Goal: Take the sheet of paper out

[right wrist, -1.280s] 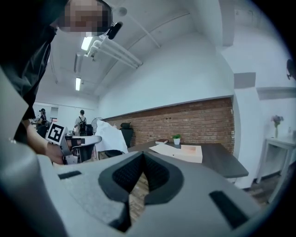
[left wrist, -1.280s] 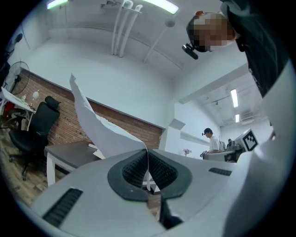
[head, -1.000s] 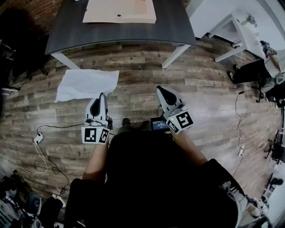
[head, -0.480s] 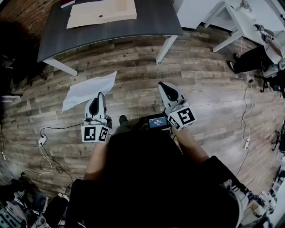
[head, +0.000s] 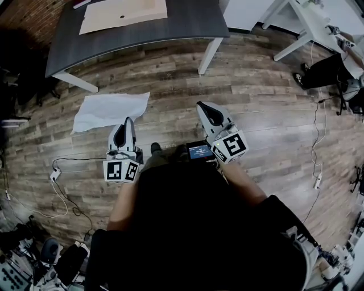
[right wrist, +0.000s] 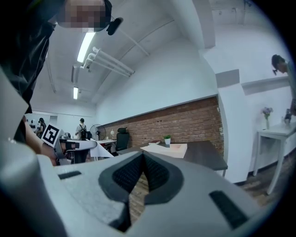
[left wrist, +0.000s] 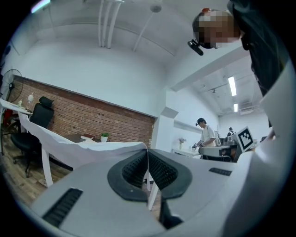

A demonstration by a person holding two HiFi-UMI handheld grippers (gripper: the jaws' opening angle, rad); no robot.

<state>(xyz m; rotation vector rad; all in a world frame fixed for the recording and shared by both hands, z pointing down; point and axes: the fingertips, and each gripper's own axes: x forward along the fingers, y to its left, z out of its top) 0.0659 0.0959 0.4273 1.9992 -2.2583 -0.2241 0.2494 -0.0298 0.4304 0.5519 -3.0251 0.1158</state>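
Note:
A white sheet of paper (head: 108,111) hangs over the wooden floor, and my left gripper (head: 130,121) is shut on its right edge. In the left gripper view the sheet (left wrist: 83,149) spreads out to the left from the closed left gripper (left wrist: 147,149). My right gripper (head: 200,105) is held level beside it, shut with nothing between its pads, and is apart from the paper. In the right gripper view the right gripper (right wrist: 142,155) points toward the dark table (right wrist: 206,157). A tan envelope (head: 122,12) lies on that table (head: 170,31).
White desks (head: 307,20) stand at the upper right. Cables and a power strip (head: 55,176) lie on the floor at the left, and another cable (head: 315,142) runs along the right. A small screen (head: 200,151) sits in front of the person's body. Other people stand far off.
Both grippers and the view have drawn back from the dark table, which now sits further up in the picture. The paper stays in the left gripper and has swung and flattened.

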